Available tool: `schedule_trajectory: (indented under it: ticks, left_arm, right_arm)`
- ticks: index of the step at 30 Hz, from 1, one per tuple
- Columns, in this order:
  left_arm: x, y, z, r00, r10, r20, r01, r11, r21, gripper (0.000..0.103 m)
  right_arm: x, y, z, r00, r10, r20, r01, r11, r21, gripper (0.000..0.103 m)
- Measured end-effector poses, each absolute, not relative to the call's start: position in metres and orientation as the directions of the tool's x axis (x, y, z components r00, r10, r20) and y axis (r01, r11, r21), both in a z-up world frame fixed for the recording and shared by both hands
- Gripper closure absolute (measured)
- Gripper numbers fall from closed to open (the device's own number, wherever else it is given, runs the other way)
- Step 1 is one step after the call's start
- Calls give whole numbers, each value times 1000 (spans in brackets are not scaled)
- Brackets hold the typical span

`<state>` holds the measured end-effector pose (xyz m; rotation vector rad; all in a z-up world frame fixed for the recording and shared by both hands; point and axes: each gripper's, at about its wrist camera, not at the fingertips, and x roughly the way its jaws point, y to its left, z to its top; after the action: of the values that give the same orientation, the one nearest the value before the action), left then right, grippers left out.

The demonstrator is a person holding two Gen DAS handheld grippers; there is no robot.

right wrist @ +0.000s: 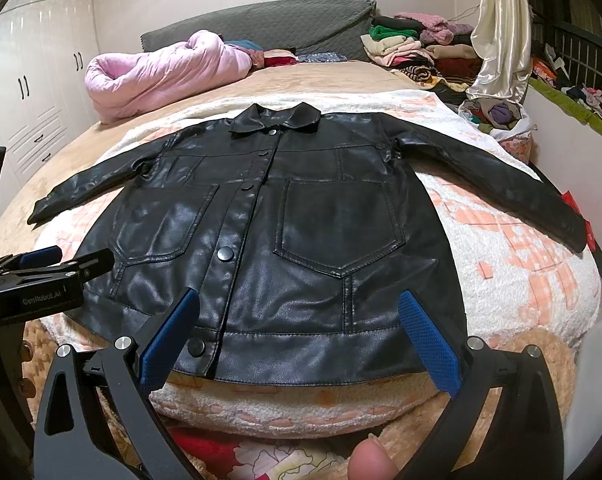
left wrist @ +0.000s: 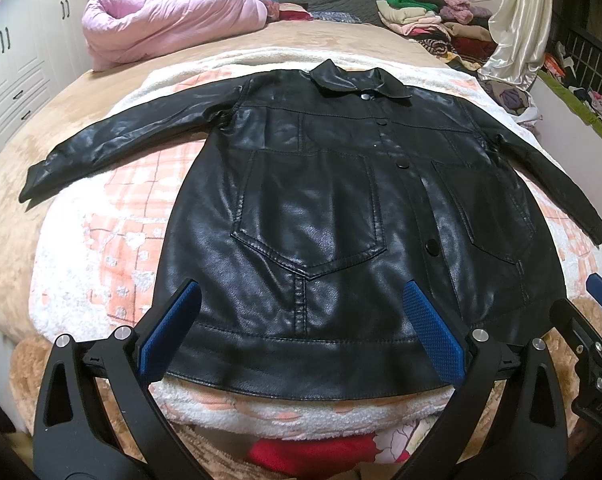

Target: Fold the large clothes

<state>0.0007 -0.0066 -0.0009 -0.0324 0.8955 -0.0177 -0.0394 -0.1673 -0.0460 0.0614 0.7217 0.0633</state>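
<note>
On the white-and-pink blanket (left wrist: 101, 240), black leather jacket (left wrist: 341, 200) is laid flat, sleeves spread. Left gripper (left wrist: 301, 320) and right gripper (right wrist: 299, 320) are held wide apart over its hem, nothing grasped; right sleeve cuff is partly cut off.

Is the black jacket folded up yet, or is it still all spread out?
Spread out. The black jacket lies flat on the blanket, front up, buttoned, both sleeves stretched sideways, hem unfolded.

Right claw (left wrist: 597, 292) cut off at frame edge; red cloth (right wrist: 581, 208) mostly hidden.
</note>
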Motion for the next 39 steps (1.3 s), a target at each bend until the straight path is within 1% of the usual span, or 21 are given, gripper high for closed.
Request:
schedule_trajectory:
  ticks: [15, 18, 30, 35, 39]
  left_arm:
    - [20, -11, -8, 602, -54, -796, 20, 998, -53, 9]
    - [32, -14, -6, 598, -66, -798, 25, 998, -64, 9]
    - [104, -30, 12, 593, -82, -801, 24, 996, -84, 9]
    - [135, -34, 18, 590, -90, -802, 42, 996, -80, 9]
    - [158, -42, 22, 603, -94, -792, 56, 996, -76, 9]
  right_arm:
    - [-18, -173, -47, 731, 71, -678, -25, 997, 78, 4]
    - [-5, -175, -43, 732, 51, -679, -19, 998, 54, 4]
    - [62, -194, -22, 737, 55, -673, 13, 995, 96, 4]
    - [91, -208, -11, 752, 36, -659, 51, 992, 112, 4]
    - [111, -221, -10, 748, 10, -664, 92, 989, 118, 4]
